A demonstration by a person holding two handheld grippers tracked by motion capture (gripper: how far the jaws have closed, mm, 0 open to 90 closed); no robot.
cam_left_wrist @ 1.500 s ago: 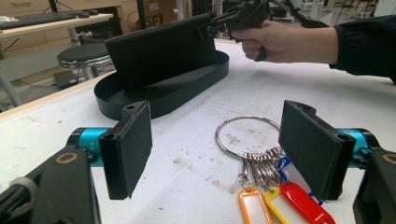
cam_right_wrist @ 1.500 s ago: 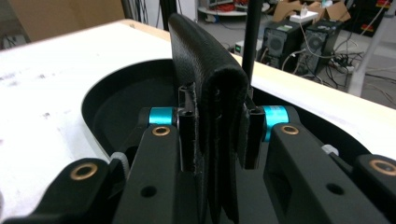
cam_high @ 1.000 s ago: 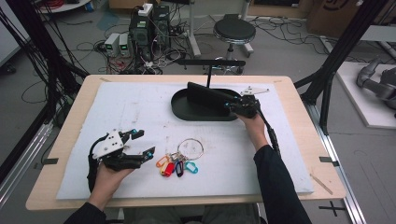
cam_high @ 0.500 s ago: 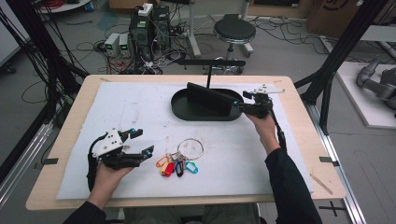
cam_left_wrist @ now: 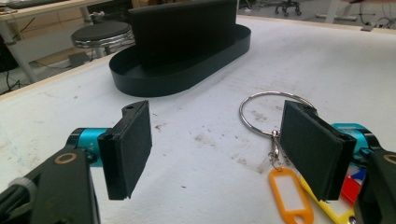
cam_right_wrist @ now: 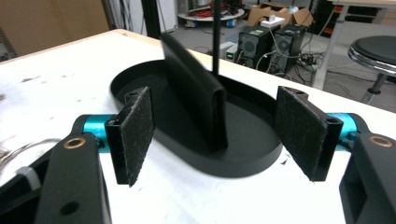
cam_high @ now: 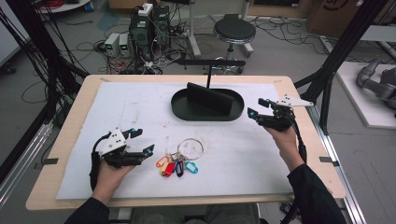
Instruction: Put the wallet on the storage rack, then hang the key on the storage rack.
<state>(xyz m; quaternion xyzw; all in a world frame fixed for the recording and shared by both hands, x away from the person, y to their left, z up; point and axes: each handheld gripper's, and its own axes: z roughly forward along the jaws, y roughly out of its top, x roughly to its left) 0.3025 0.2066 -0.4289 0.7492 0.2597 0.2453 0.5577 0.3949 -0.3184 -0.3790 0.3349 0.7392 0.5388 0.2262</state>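
Holding both tools empty: I am keeping my left gripper (cam_high: 139, 147) and my right gripper (cam_high: 262, 112) with jaws spread wide, nothing between the pads.
Key bunch: it is lying flat on the white mat (cam_high: 140, 112) just beside my left gripper, on its right-jaw side; the steel ring (cam_left_wrist: 273, 103) is sitting a little ahead of that jaw, and the orange tag (cam_left_wrist: 288, 195) is lying below and inside it.
Black tray: the oval tray (cam_high: 182, 109) with its upright divider (cam_right_wrist: 196, 88) is sitting straight ahead of my right gripper, close to the jaws.
Risk, left: I am judging that a closing jaw may push the flat ring along the mat rather than pinch it, or catch only a tag so the bunch swings.
Risk, right: moving forward carelessly, I could be knocking the tray rim or divider.
Left hand pose: I am resting low by the near edge, jaws pointing toward the keys.
Right hand pose: I am holding the forearm stretched forward, gripper raised, jaws aimed at the tray's end.
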